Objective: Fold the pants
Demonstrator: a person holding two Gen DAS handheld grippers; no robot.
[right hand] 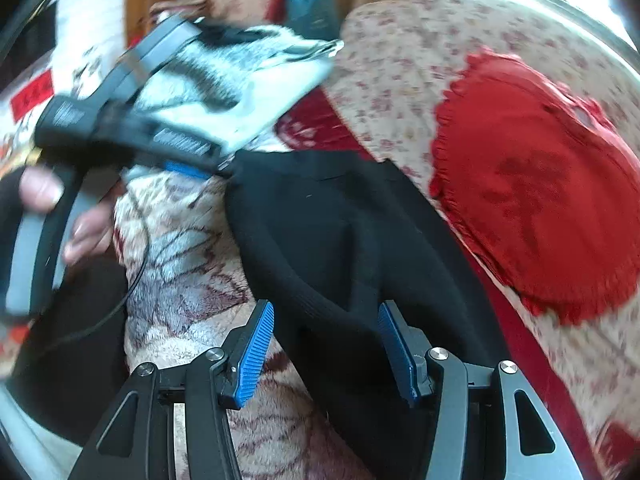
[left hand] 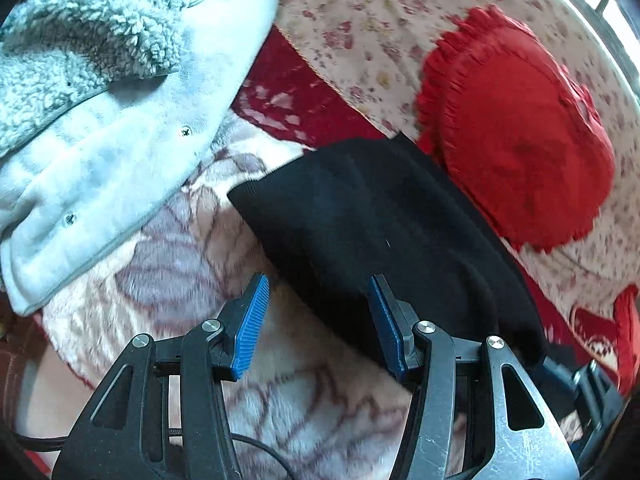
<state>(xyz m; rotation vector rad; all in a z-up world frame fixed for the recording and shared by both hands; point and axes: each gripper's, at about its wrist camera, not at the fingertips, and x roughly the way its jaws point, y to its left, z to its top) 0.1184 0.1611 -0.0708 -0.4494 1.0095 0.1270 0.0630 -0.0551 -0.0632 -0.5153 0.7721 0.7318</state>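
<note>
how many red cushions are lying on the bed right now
1. The red cushion, round with a frilled edge, lies on the flowered bedcover, just beyond the far edge of the black pants. Others could be hidden outside both views.

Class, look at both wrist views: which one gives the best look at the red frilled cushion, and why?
The left wrist view: the red frilled cushion appears whole and fairly sharp, its ruffled edge traceable nearly all round, beside the black pants. The right wrist view shows it too, but blurrier and pushed against the frame's right edge.
</note>
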